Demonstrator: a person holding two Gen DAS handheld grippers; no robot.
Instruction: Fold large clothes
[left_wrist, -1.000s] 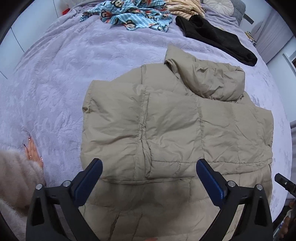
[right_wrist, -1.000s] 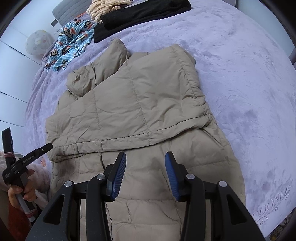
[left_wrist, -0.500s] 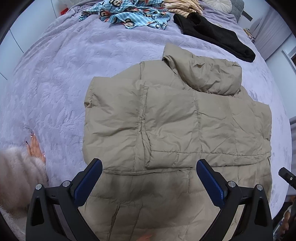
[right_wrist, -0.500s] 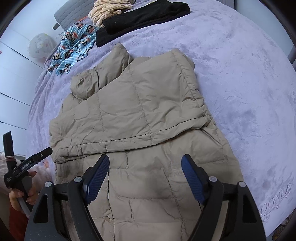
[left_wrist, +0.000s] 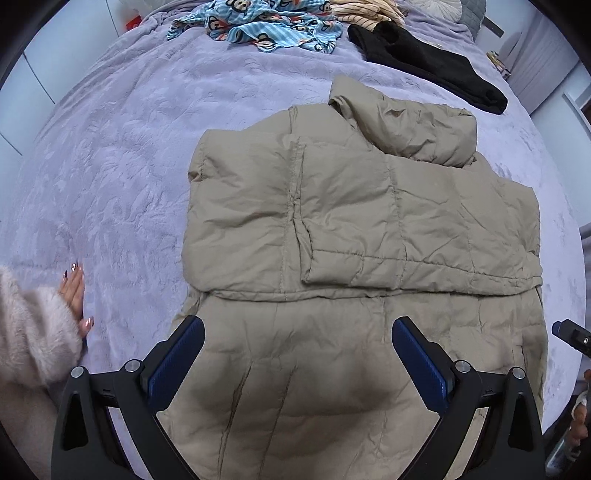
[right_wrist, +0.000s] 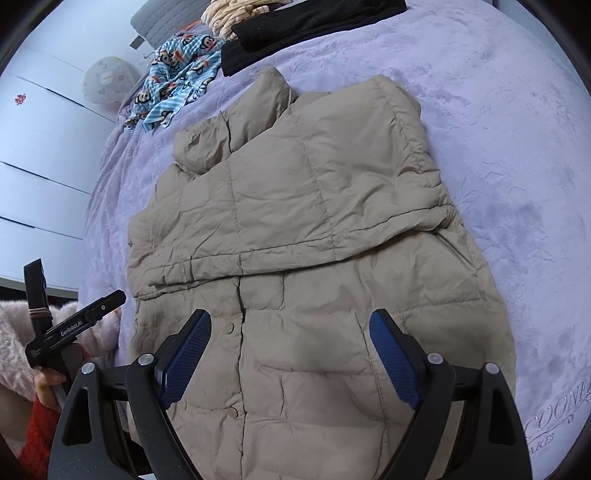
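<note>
A beige puffer jacket (left_wrist: 351, 229) lies flat on the lilac bedspread (left_wrist: 122, 158), sleeves folded across its chest, collar at the far end. It also shows in the right wrist view (right_wrist: 314, 206). My left gripper (left_wrist: 297, 352) is open and empty, hovering above the jacket's lower half. My right gripper (right_wrist: 290, 343) is open and empty, above the jacket's lower front by the snap placket. The left gripper's body (right_wrist: 74, 325) shows at the left edge of the right wrist view.
A blue monkey-print garment (left_wrist: 258, 22), a black garment (left_wrist: 424, 59) and a striped cream garment (left_wrist: 365, 9) lie at the bed's far end. A hand in a fluffy pink sleeve (left_wrist: 33, 325) rests on the bedspread at the left. White wardrobe doors (right_wrist: 33, 140) stand beyond the bed.
My right gripper opened from nearly shut to wide open. Both grippers pulled back slightly from the jacket, which has not moved.
</note>
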